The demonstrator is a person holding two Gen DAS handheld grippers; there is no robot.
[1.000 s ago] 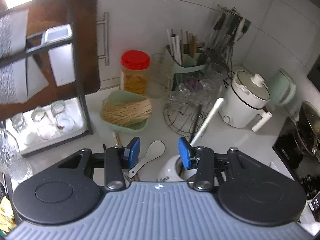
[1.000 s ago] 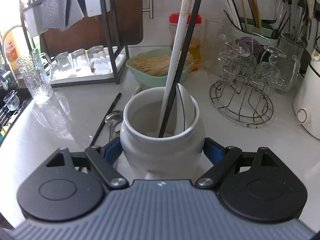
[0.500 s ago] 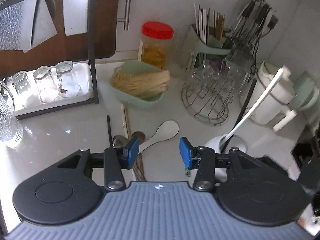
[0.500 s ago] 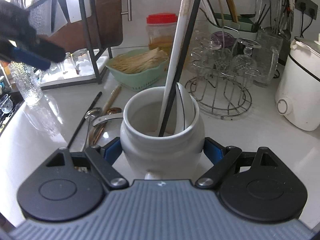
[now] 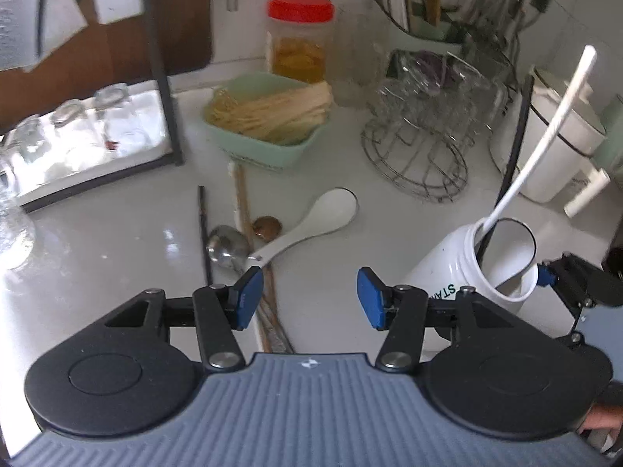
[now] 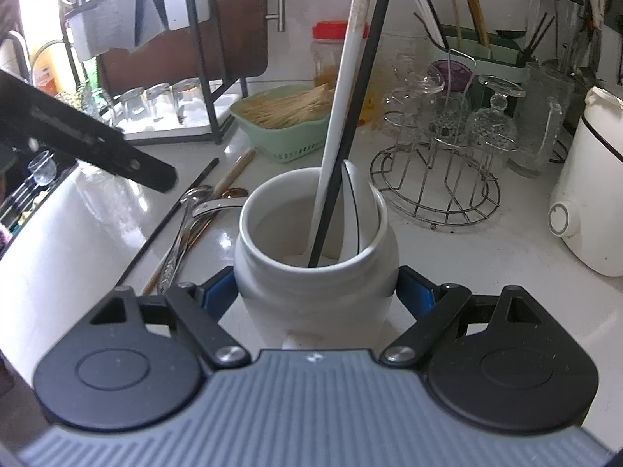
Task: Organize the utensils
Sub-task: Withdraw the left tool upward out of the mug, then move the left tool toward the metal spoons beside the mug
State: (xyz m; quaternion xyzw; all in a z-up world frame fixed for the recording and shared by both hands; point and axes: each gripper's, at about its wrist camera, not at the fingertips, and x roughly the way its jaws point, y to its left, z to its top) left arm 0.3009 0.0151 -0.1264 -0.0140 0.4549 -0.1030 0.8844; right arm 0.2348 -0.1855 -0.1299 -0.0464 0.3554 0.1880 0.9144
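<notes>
Left gripper (image 5: 309, 297): jaws opening, nothing between the blue pads; it hangs over the loose cutlery on the counter
Right gripper (image 6: 316, 294): clamped on the white jar (image 6: 315, 272), a pad pressed to each side
White jar: stands on the white counter (image 5: 117, 241), to the right of the loose cutlery
Inside the jar: a long white utensil (image 6: 342, 89) and a black chopstick (image 6: 356, 109) leaning together, with a white spoon (image 6: 356, 210) against the far wall
Loose cutlery: a white ceramic spoon (image 5: 311, 225), a steel spoon (image 5: 227, 245), a brown spoon (image 5: 266, 227), a wooden handle and a black chopstick (image 5: 203, 229), lying close together
Behind them: a green basket (image 5: 268, 144) of pale sticks, a red-lidded jar (image 5: 300, 39), a wire glass rack (image 5: 416, 151)
</notes>
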